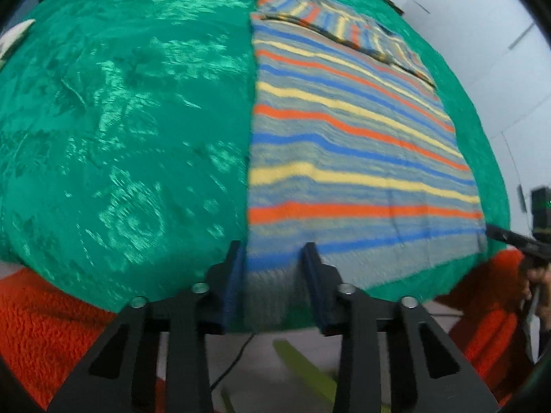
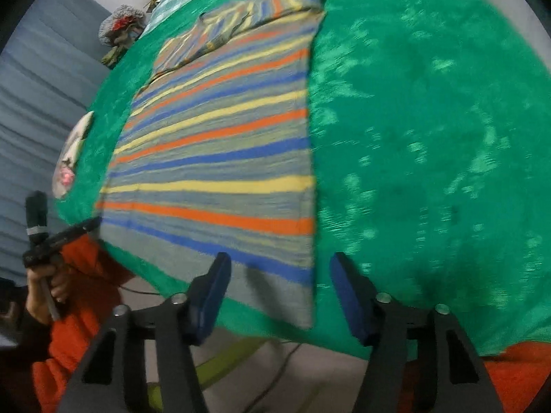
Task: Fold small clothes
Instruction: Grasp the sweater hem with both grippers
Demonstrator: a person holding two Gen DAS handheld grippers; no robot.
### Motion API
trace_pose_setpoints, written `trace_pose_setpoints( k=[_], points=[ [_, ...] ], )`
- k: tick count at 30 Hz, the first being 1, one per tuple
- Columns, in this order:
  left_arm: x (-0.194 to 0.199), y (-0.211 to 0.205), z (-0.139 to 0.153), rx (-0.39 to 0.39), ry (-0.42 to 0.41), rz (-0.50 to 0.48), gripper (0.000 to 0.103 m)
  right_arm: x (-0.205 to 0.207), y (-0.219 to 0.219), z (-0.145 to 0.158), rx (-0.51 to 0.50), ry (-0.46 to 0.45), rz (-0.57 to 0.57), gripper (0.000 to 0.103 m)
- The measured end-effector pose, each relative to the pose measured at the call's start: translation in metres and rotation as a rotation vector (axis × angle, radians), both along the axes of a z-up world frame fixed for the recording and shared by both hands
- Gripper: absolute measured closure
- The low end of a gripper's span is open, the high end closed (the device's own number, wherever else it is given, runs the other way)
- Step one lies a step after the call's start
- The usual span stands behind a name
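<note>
A striped knit garment (image 1: 344, 130) in grey, blue, orange and yellow lies flat on a green cloth (image 1: 120, 120), with a sleeve folded across its far end. My left gripper (image 1: 273, 256) is open, its blue pads on either side of the garment's near left hem corner. In the right wrist view the garment (image 2: 220, 158) fills the middle left. My right gripper (image 2: 279, 268) is open over the near right hem corner, holding nothing. The left gripper also shows at the left in the right wrist view (image 2: 87, 225), at the opposite hem corner.
The green cloth (image 2: 430, 137) has an orange fleece (image 1: 41, 327) hanging below its near edge. A knitted hat (image 2: 120, 29) and a small pale item (image 2: 74, 151) lie near the far left edge. A cable (image 2: 275, 371) runs on the floor.
</note>
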State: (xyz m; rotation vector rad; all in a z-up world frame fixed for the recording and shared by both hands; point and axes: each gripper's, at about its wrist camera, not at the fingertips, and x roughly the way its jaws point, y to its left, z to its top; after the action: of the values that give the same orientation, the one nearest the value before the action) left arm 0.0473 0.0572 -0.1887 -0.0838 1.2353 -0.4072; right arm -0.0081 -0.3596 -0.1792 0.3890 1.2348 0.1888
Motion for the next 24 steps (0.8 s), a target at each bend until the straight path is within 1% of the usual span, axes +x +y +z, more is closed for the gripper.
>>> trace_pose_setpoints(
  k=[2, 3, 4, 6, 7, 8, 9, 10, 11, 12, 13, 14, 16, 18, 19, 21, 22, 24],
  points=[
    [-0.003, 0.005, 0.004, -0.019, -0.016, 0.012, 0.070, 0.002, 0.006, -0.001, -0.006, 0.004, 0.012, 0.044],
    [-0.002, 0.007, 0.003, -0.035, -0.012, 0.022, 0.070, 0.004, 0.008, -0.002, -0.006, 0.009, 0.015, 0.044],
    [0.001, 0.009, -0.003, -0.044, 0.014, 0.034, 0.070, 0.006, 0.008, -0.005, 0.002, 0.021, 0.016, 0.044],
    [0.004, 0.006, -0.009, -0.028, 0.034, 0.027, 0.070, 0.008, 0.009, -0.009, 0.020, 0.034, 0.011, 0.044],
    [0.004, 0.002, -0.010, -0.011, 0.029, 0.011, 0.070, 0.009, 0.007, -0.009, 0.026, 0.035, 0.011, 0.044],
    [0.004, -0.003, -0.010, 0.012, 0.022, -0.013, 0.072, 0.010, 0.007, -0.009, 0.030, 0.037, 0.016, 0.044],
    [0.003, -0.008, -0.011, 0.032, 0.022, -0.032, 0.088, 0.011, 0.009, -0.010, 0.027, 0.042, 0.027, 0.049],
    [0.003, -0.010, -0.012, 0.036, 0.035, -0.041, 0.099, 0.013, 0.011, -0.011, 0.022, 0.048, 0.040, 0.073],
    [0.004, -0.010, -0.013, 0.033, 0.054, -0.032, 0.098, 0.014, 0.014, -0.013, 0.010, 0.066, 0.060, 0.092],
    [0.005, -0.009, -0.012, 0.026, 0.061, -0.022, 0.099, 0.015, 0.016, -0.014, 0.017, 0.088, 0.070, 0.097],
    [0.006, -0.007, -0.010, 0.016, 0.072, -0.016, 0.099, 0.015, 0.013, -0.011, 0.042, 0.088, 0.064, 0.097],
    [0.008, -0.003, -0.005, -0.019, 0.091, 0.002, 0.099, 0.015, 0.009, -0.005, 0.099, 0.080, 0.045, 0.097],
    [0.017, 0.009, 0.006, -0.149, 0.135, 0.039, 0.099, 0.017, -0.005, 0.009, 0.212, 0.046, -0.016, 0.097],
    [0.034, 0.018, 0.021, -0.251, 0.133, 0.066, 0.100, 0.025, -0.018, 0.022, 0.285, -0.003, -0.073, 0.097],
    [0.043, 0.020, 0.028, -0.286, 0.124, 0.075, 0.100, 0.034, -0.026, 0.030, 0.326, -0.039, -0.108, 0.097],
    [0.072, 0.022, 0.041, -0.346, 0.090, 0.107, 0.100, 0.052, -0.037, 0.037, 0.367, -0.089, -0.158, 0.097],
    [0.088, 0.022, 0.047, -0.367, 0.068, 0.120, 0.100, 0.066, -0.041, 0.040, 0.365, -0.120, -0.180, 0.097],
    [0.124, 0.017, 0.055, -0.374, 0.013, 0.143, 0.099, 0.094, -0.050, 0.044, 0.356, -0.173, -0.217, 0.097]
  ],
)
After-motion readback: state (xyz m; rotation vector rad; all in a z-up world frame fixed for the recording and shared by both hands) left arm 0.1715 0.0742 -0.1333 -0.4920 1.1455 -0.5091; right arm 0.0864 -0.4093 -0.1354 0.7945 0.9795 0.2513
